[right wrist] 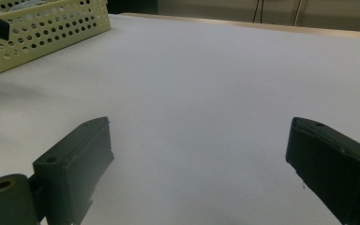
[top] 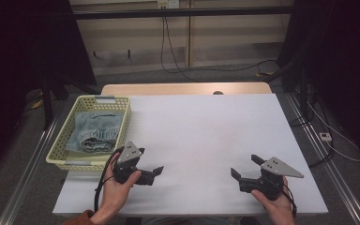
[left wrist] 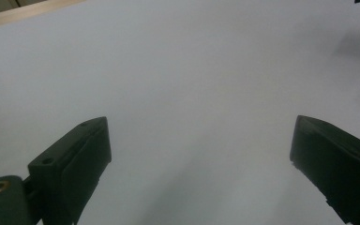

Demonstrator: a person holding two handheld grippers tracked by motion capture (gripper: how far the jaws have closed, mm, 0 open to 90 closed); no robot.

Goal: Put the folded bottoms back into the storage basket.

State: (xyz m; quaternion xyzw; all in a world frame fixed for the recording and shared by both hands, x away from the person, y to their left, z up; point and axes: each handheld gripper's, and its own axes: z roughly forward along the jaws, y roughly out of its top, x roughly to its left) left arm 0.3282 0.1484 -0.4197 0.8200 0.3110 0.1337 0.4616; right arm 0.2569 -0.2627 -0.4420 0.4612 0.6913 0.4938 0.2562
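Observation:
A pale yellow perforated basket (top: 59, 146) stands at the table's left edge with a folded piece of light blue denim (top: 94, 132) inside it. My left gripper (top: 157, 172) rests low over the white table just right of the basket's near corner, held by a hand, jaws wide apart with nothing between them. My right gripper (top: 244, 166) sits near the front right of the table, also open and empty, pointing left toward the basket. In the right gripper view the basket (right wrist: 42, 33) shows at upper left.
The white table top (top: 201, 136) stretches between and beyond both grippers. A wooden strip (top: 183, 89) runs along its far edge. Cables (top: 168, 56) hang and trail on the floor behind the table.

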